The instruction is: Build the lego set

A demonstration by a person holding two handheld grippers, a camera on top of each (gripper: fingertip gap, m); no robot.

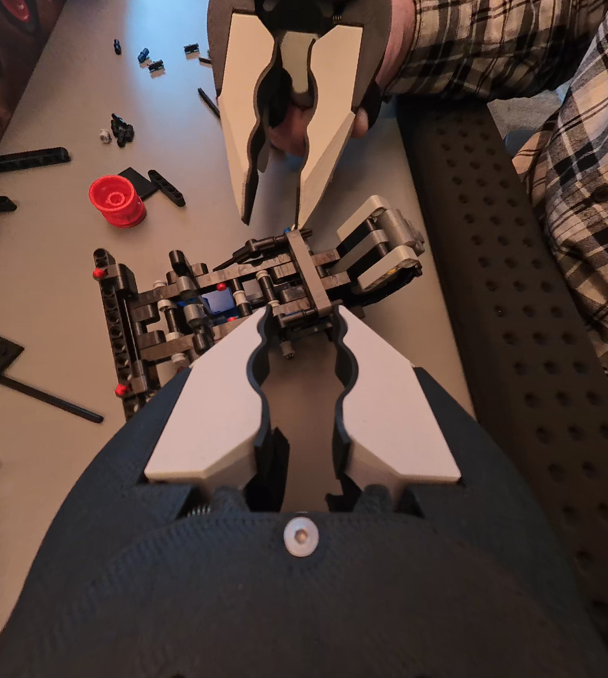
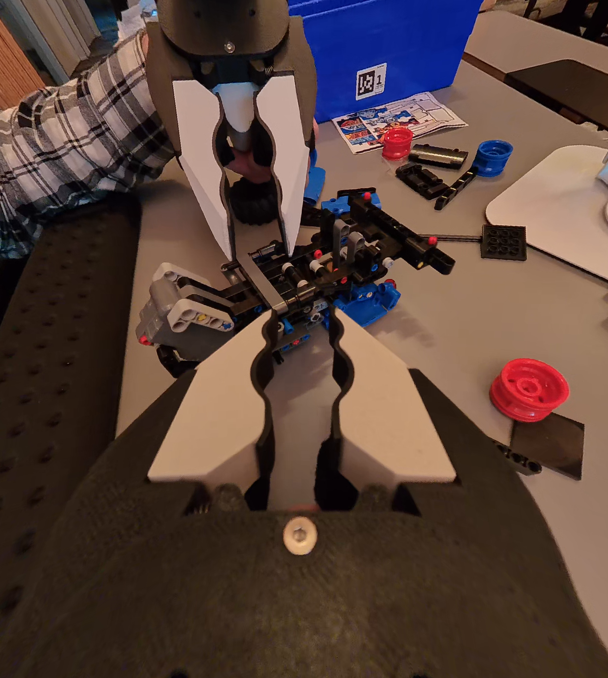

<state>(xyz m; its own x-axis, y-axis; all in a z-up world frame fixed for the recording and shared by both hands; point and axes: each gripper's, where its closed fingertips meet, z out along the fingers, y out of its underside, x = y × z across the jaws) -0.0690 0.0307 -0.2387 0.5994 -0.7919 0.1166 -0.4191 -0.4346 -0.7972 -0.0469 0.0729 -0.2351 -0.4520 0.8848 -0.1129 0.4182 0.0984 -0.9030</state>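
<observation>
The half-built lego model point(image 1: 229, 275) of black, grey and blue beams lies on the grey table, and it also shows in the right wrist view point(image 2: 379, 223). A grey beam point(image 1: 308, 271) crosses its top. My left gripper point(image 1: 302, 315) has its jaws partly closed on the model's near edge at one end of that beam. My right gripper point(image 2: 300, 315) grips the opposite edge in the same way, with blue pins between its fingers. Each gripper shows in the other's view, the right one point(image 1: 273, 222) and the left one point(image 2: 260, 255).
A red wheel hub point(image 1: 117, 200) point(image 2: 530, 389) stands near the model. A second red hub point(image 2: 397, 143), a blue hub point(image 2: 493, 157), a black tyre point(image 2: 252, 205) and loose black beams lie around. A blue bin point(image 2: 386, 47), a printed sheet point(image 2: 427, 113), a white stand base point(image 2: 552, 201) and a perforated black mat point(image 1: 515, 293) border the table.
</observation>
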